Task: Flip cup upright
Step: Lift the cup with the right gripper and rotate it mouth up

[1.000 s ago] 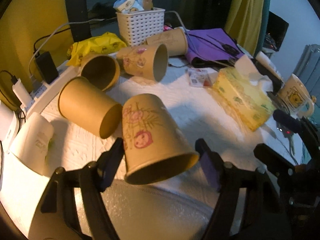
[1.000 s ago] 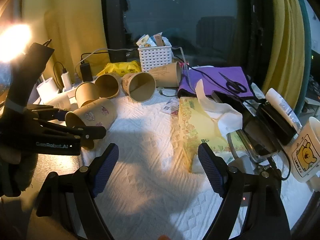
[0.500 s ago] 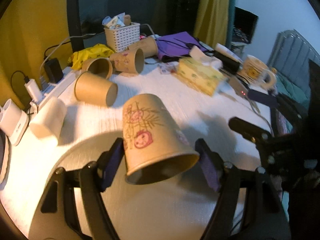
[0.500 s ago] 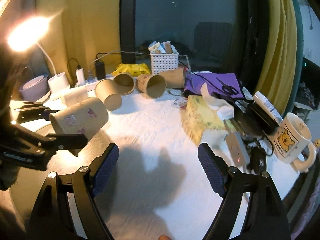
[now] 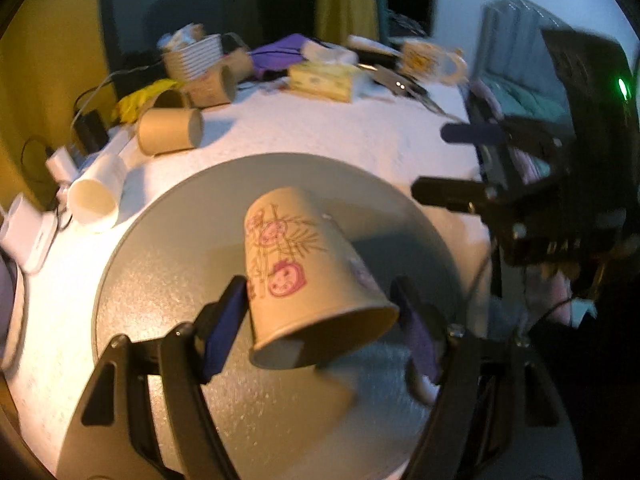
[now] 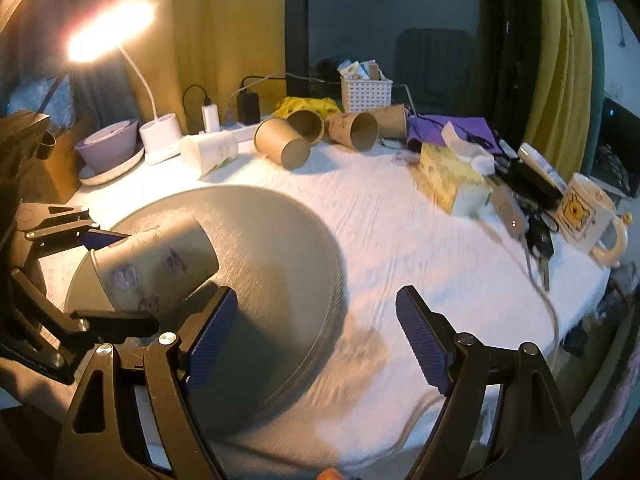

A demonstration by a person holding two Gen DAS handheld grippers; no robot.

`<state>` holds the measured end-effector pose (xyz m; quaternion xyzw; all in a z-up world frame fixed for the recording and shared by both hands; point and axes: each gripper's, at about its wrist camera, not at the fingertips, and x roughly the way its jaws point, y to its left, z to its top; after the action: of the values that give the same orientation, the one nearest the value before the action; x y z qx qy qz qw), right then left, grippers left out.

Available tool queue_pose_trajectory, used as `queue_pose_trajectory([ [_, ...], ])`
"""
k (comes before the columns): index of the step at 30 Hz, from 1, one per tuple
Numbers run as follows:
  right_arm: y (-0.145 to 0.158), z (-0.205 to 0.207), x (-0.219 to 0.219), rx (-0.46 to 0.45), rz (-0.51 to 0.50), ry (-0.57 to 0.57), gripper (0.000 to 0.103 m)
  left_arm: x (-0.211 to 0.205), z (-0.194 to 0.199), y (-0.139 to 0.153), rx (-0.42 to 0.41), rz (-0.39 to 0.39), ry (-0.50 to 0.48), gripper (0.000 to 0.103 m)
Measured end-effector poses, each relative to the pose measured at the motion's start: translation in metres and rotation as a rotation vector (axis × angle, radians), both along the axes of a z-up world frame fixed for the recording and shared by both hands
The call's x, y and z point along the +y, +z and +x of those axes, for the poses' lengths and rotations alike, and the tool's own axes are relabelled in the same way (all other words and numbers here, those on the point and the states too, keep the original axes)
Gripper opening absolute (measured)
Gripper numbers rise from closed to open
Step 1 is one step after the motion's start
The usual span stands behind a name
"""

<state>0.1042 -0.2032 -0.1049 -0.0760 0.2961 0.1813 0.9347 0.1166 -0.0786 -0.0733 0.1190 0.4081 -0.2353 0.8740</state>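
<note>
So the left gripper [image 5: 320,316] is gripping the printed paper cup [image 5: 304,276] near its rim, one blue pad on each side, and it's holding it up in the air over the round grey tray [image 5: 172,264] instead of resting it on anything. The key thing here is the cup's long axis: it's running pretty much along the fingers, with the open mouth pointing back toward the camera and slightly down, and the closed base pointing away and up. So it's lying sideways-to-inverted in the grasp, not upright yet. To my eye that means the wrist is going to need a good roll or pitch to swing the mouth up before the base can go down on the tray. The right gripper [image 6: 320,344] is hanging off to the side with its jaws spread wide and nothing between them, sitting over the white tablecloth [image 6: 400,240] just beside the tray edge. In its view the cup is showing off to the left, well outside its fingers, so the left hand is clearly the one doing the work. The other paper cups [image 6: 284,144] are lying tipped over at the back of the table, well apart from all this.
</note>
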Motion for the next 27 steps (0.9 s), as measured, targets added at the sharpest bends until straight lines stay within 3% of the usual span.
queue_pose_trajectory([
  [5,0.002,-0.004,0.006,0.018,0.006,0.028,0.084,0.003,-0.006,-0.004,-0.018,0.022,-0.109,0.075],
  [12,0.007,0.002,0.013,0.033,-0.024,0.122,0.084,0.015,-0.007,0.0,-0.042,-0.011,-0.097,0.078],
  [14,0.007,0.002,0.017,0.032,-0.049,0.158,0.084,0.017,-0.009,-0.001,-0.034,-0.026,-0.11,0.083],
  [16,0.007,0.002,0.022,0.027,-0.082,0.212,0.084,0.018,-0.011,-0.002,-0.033,-0.034,-0.114,0.089],
  [23,0.012,0.005,0.055,0.017,-0.243,0.472,0.084,0.035,-0.023,0.009,-0.06,-0.097,-0.066,0.089],
  [27,0.015,-0.002,0.083,-0.025,-0.429,0.692,0.084,0.064,-0.037,0.015,-0.091,-0.151,0.03,0.089],
])
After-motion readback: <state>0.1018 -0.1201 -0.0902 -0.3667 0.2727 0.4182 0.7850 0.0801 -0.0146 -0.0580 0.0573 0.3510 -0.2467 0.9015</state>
